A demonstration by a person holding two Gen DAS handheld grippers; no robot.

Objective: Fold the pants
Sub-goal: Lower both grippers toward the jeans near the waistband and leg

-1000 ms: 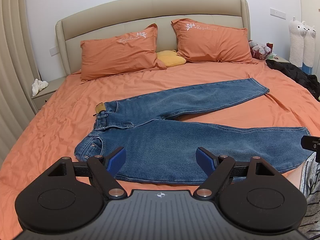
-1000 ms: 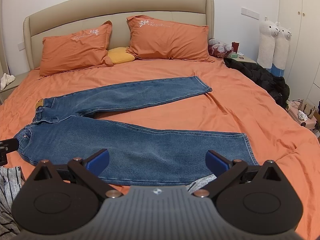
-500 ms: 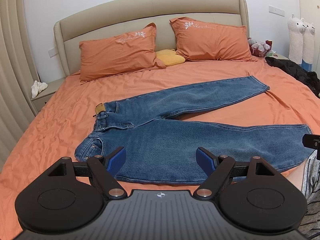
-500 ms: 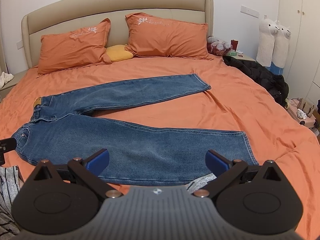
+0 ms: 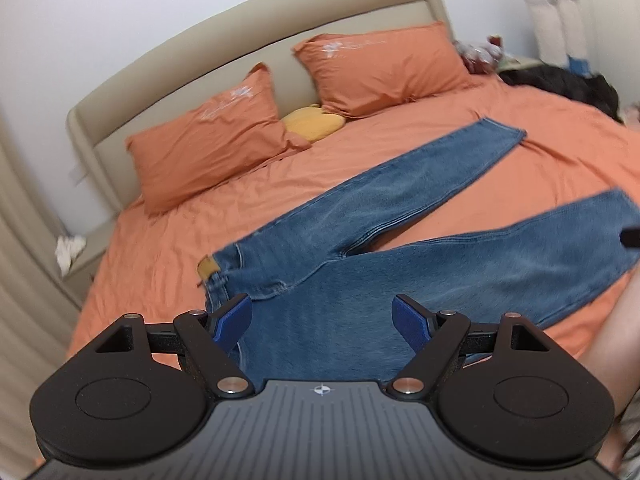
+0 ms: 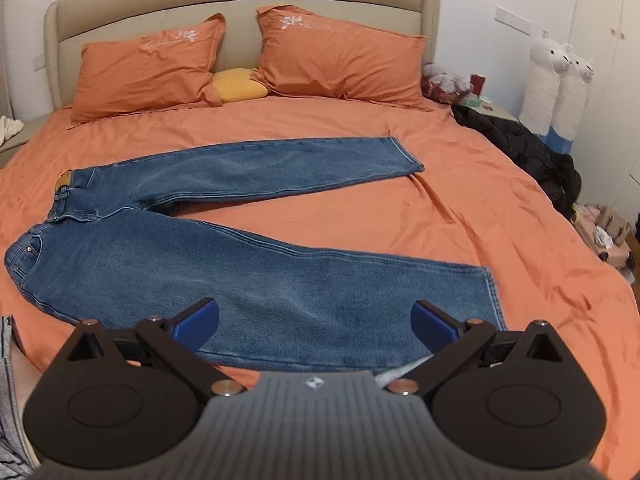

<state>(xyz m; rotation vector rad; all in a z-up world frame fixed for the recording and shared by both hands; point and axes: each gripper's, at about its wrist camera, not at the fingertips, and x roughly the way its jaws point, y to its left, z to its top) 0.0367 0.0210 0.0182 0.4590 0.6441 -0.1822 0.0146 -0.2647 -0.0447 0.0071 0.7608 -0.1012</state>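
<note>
Now the left wrist view has tilted and swung since half a second ago: the headboard [image 5: 248, 52] runs on a slant, the picture is blurred, and the jeans [image 5: 400, 248] lie diagonally across the frame instead of level. The right wrist view has hardly changed, only drawn slightly nearer to the denim. The jeans [image 6: 256, 272] themselves lie as before, spread flat on the orange bed [image 6: 500, 216], waistband to the left, both legs fanned out to the right, the far leg reaching toward the pillows [image 6: 340, 56].

The left gripper [image 5: 322, 318] hovers above the waist end, rolled to one side, its blue pads wide apart and holding nothing. The right gripper [image 6: 315, 319] hangs level over the lower part of the near leg, near the hem, its jaws likewise spread wide and empty. A bare forearm [image 5: 608, 344] shows at the right edge of the left view.
</note>
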